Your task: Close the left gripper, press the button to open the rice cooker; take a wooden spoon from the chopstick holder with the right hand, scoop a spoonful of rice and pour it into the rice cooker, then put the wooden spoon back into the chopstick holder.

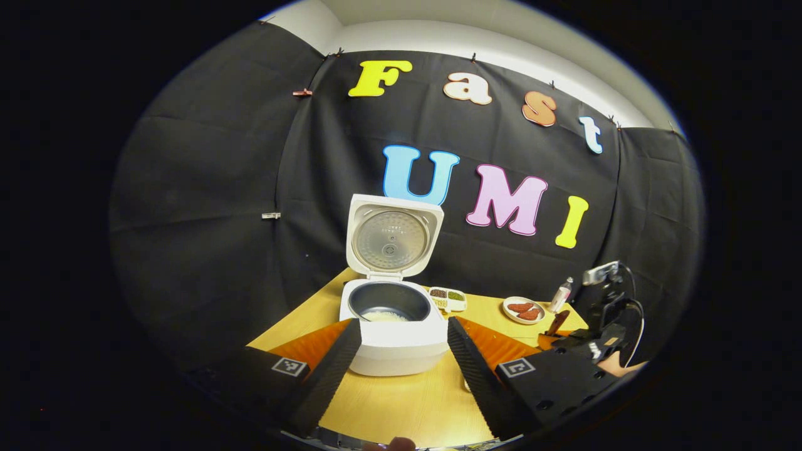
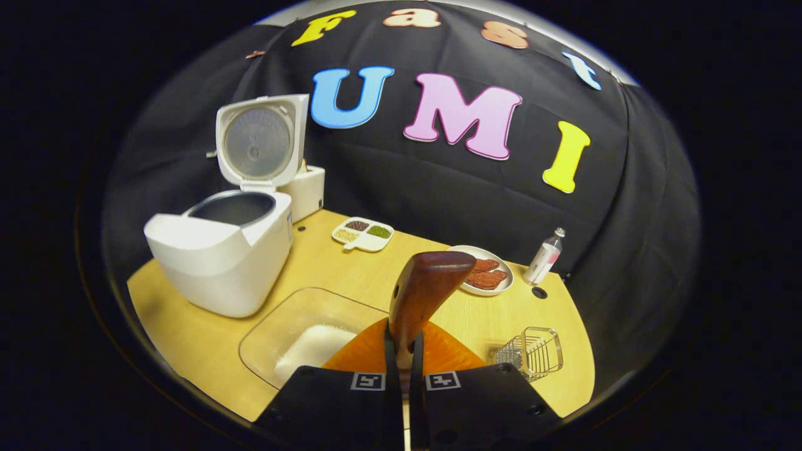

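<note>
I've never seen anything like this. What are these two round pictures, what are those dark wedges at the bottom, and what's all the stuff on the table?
A person holds a two-finger gripper in each hand; each carries a wide-angle camera looking along its fingers. In the left gripper view, the left gripper is open, facing the rice cooker, whose lid stands up; some rice lies inside. In the right gripper view, the right gripper is shut on a wooden spoon, above a glass dish of rice. The wooden table also bears a divided snack tray, a plate of reddish food, a small bottle and a wire holder.
</note>
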Tool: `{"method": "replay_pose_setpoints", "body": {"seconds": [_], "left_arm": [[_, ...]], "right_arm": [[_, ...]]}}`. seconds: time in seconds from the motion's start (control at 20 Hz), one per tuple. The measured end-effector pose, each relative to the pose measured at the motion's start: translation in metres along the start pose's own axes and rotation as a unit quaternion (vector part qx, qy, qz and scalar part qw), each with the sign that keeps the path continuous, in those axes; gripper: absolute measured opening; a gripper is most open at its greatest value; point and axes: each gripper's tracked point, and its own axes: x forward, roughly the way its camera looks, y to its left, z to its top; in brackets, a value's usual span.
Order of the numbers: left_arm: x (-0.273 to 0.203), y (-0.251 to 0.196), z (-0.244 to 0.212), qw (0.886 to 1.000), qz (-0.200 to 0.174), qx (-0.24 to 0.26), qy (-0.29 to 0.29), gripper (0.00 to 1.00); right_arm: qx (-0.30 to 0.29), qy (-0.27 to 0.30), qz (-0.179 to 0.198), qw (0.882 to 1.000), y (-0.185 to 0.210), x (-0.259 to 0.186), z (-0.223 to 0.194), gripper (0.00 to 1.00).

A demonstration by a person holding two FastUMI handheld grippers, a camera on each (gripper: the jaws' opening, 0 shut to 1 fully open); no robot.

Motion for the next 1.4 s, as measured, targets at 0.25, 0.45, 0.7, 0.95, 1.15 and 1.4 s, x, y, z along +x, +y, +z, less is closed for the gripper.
{"method": "replay_pose_setpoints", "body": {"seconds": [0.25,0.45,0.7,0.95,1.15,1.4], "left_arm": [[0.001,0.010,-0.005,1.000,0.001,0.003,0.006,0.95],[0.002,0.021,-0.007,1.000,0.010,-0.001,0.008,0.95],[0.009,0.028,-0.007,1.000,0.015,0.000,0.010,0.95],[0.018,0.023,-0.003,1.000,0.008,0.003,0.007,0.95],[0.022,0.018,-0.005,1.000,0.002,0.000,0.010,0.95],[0.020,0.014,-0.006,1.000,-0.004,0.005,0.009,0.95]], "right_arm": [[0.069,0.031,-0.003,0.997,0.032,0.010,-0.017,0.08],[0.239,0.049,0.030,0.969,0.053,0.020,-0.016,0.09],[0.444,0.070,0.052,0.892,0.034,0.030,-0.030,0.08],[0.558,0.039,0.061,0.827,-0.007,0.024,-0.033,0.08],[0.587,0.026,0.058,0.807,-0.030,0.011,-0.029,0.08],[0.605,0.012,0.063,0.794,-0.042,-0.003,-0.015,0.08]]}}
